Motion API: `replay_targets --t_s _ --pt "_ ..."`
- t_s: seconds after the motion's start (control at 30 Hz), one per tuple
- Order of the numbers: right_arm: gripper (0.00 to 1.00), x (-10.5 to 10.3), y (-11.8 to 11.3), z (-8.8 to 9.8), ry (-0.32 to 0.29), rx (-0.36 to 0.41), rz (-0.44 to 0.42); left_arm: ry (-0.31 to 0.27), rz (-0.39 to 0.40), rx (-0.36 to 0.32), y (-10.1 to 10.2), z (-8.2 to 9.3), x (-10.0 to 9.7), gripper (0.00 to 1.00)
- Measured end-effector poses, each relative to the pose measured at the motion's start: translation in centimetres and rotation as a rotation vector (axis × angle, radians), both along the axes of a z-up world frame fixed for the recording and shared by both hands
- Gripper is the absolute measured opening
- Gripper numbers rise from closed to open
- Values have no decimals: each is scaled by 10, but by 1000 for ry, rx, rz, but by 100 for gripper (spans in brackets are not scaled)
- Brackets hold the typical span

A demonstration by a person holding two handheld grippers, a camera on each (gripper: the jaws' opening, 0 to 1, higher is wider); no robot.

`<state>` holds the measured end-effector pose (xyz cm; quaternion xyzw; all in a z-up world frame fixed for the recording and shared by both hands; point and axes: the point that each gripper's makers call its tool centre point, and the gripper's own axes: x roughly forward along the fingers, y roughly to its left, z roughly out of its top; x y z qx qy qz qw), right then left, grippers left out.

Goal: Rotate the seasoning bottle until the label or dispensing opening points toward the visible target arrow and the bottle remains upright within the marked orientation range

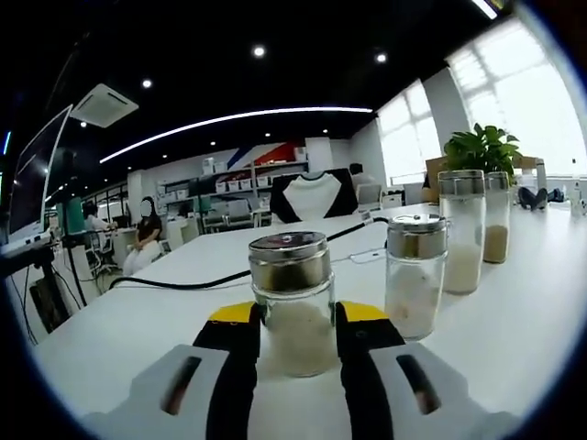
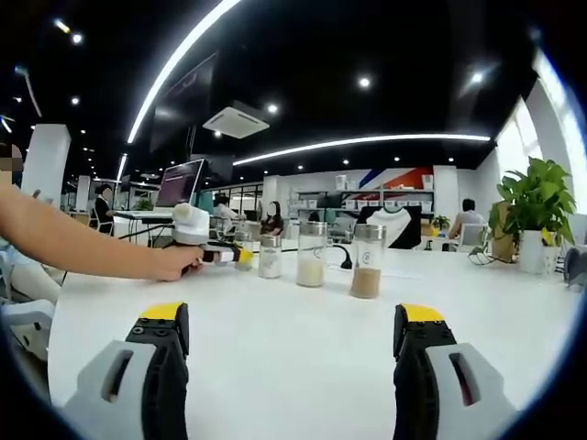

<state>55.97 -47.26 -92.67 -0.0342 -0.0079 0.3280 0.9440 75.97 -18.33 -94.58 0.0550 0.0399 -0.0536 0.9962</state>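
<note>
A short glass seasoning bottle (image 1: 292,275) with a metal cap and pale powder stands upright on the white table (image 1: 119,330). My left gripper (image 1: 295,321) is shut on it, its yellow-tipped jaws pressing both sides. In the right gripper view, a hand (image 2: 174,263) holds that left gripper (image 2: 240,256) at the far left of the table (image 2: 293,357). My right gripper (image 2: 292,321) is open, jaws wide apart over bare tabletop, well short of the bottles.
Three more bottles stand to the right: a short one (image 1: 415,275), a tall pale-filled one (image 1: 461,229) and a tall brown-filled one (image 1: 496,220). A black cable (image 1: 183,282) crosses the table behind. A potted plant (image 1: 481,147) is at the far end.
</note>
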Motion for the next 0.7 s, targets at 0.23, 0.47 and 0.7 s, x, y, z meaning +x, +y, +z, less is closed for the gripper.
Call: replay_targets --t_s 0.23,0.47,0.7 --pt "93 0 -1 1 1 7 0 14 18 -16 4 0 -2 34" --pt "93 0 -1 0 1 3 1 14 16 -17 3 1 -3 33" --pt "93 1 0 0 0 4 3 -1 18 -32 4 5 -8 33"
